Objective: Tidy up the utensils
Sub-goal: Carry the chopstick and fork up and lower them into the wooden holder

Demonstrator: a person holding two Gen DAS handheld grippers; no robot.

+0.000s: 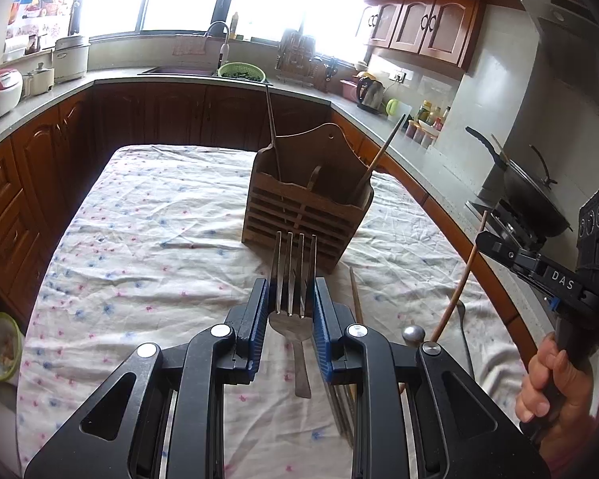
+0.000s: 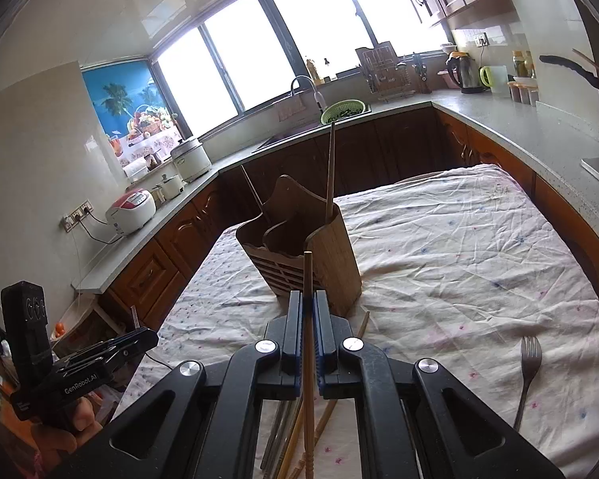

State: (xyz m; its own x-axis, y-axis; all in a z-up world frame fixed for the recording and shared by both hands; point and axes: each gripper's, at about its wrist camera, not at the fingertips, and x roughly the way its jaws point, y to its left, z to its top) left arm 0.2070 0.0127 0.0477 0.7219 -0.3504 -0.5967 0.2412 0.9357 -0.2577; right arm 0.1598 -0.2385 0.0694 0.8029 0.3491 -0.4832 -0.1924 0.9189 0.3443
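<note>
Fork and chopstick held up near the wooden holder

The left gripper [image 1: 290, 303] has its jaws clamped on a fork [image 1: 293, 275]. The right gripper [image 2: 308, 321] has its jaws clamped on a chopstick [image 2: 308, 279]. The wooden utensil holder [image 1: 305, 207] stands at 12 o'clock on the table [image 1: 147, 219].

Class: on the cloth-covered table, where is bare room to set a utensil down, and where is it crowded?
Free: the wide cloth left of the wooden holder, and the far side behind it. Crowded: the near edge, where chopsticks and a fork lie beneath both tools.
</note>
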